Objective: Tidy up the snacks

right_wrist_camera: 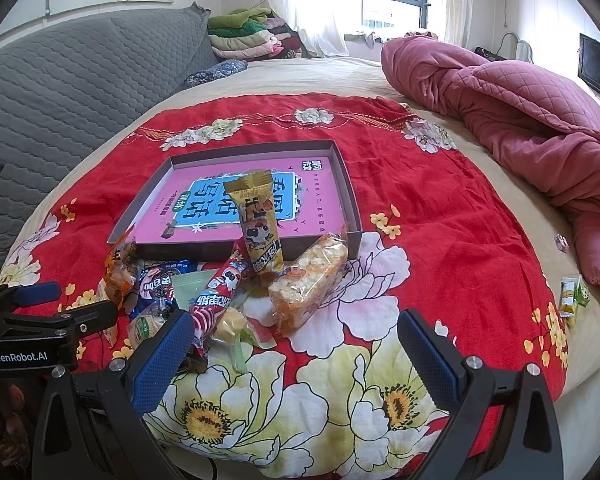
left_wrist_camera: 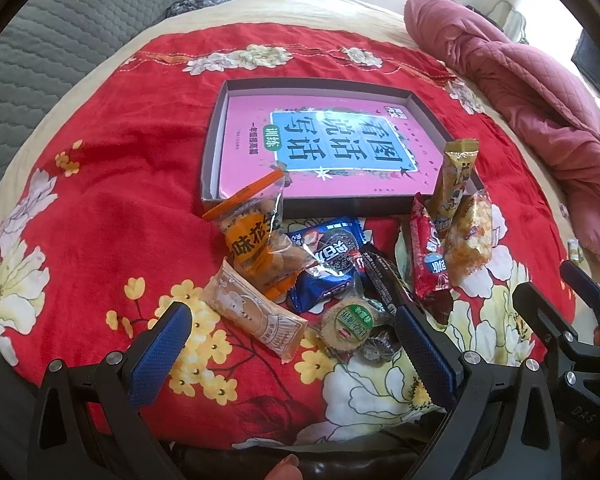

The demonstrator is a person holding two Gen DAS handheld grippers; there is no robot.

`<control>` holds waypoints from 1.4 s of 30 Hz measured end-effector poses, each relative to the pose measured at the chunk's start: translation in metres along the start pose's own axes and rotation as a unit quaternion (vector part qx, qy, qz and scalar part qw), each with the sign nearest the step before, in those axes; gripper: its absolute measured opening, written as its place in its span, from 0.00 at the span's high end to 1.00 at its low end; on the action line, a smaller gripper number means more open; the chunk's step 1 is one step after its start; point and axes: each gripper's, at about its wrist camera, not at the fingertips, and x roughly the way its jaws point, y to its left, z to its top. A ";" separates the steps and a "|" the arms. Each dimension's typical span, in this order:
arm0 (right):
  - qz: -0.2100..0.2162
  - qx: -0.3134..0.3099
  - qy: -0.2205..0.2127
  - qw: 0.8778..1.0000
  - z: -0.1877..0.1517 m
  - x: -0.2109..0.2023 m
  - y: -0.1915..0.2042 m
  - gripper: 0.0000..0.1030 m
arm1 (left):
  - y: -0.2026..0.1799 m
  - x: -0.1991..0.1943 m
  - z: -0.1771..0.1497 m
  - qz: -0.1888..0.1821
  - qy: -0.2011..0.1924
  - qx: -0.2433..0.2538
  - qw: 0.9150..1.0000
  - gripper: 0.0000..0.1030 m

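Observation:
A pile of wrapped snacks lies on a red flowered cloth (left_wrist_camera: 112,184) in front of a shallow grey box (left_wrist_camera: 214,148) that holds a pink book (left_wrist_camera: 320,148). The pile has an orange bag (left_wrist_camera: 256,240), a blue cookie pack (left_wrist_camera: 328,264), a tan pack (left_wrist_camera: 256,316), a round green-label biscuit (left_wrist_camera: 346,320), a red pack (left_wrist_camera: 428,256), a gold stick (right_wrist_camera: 256,220) and a rice-cracker bar (right_wrist_camera: 310,280). My left gripper (left_wrist_camera: 292,332) is open just before the pile. My right gripper (right_wrist_camera: 296,336) is open near the cracker bar. Both are empty.
A crumpled pink quilt (right_wrist_camera: 520,120) lies at the right of the bed. A grey quilted headboard (right_wrist_camera: 60,92) stands at the left. Small green-yellow packets (right_wrist_camera: 572,296) lie at the cloth's right edge. Folded clothes (right_wrist_camera: 248,36) are stacked at the back.

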 end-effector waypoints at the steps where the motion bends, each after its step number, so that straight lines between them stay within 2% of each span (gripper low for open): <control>1: 0.000 0.001 -0.001 1.000 0.000 0.000 -0.001 0.01 | 0.000 0.000 0.000 -0.001 0.000 -0.001 1.000 0.01; 7: 0.001 0.008 -0.002 1.000 0.000 0.001 -0.003 0.01 | 0.008 0.001 0.001 -0.009 0.006 -0.013 1.000 0.01; 15: 0.007 0.021 -0.002 1.000 0.001 0.003 -0.008 0.01 | 0.036 0.004 0.001 -0.026 0.023 -0.059 0.998 0.01; 20: 0.013 0.032 -0.003 0.999 0.001 0.005 -0.010 0.01 | 0.051 0.009 -0.002 -0.020 0.033 -0.083 0.996 0.01; 27: 0.020 0.047 -0.002 0.999 0.002 0.010 -0.015 0.01 | 0.061 0.025 -0.007 -0.040 0.067 -0.114 0.990 0.01; 35: 0.022 0.060 0.000 0.998 0.003 0.019 -0.018 0.01 | 0.072 0.046 -0.012 -0.071 0.099 -0.165 0.979 0.01; 42: 0.021 0.076 0.003 0.997 0.007 0.031 -0.021 0.01 | 0.071 0.057 -0.009 -0.086 0.102 -0.174 0.976 0.02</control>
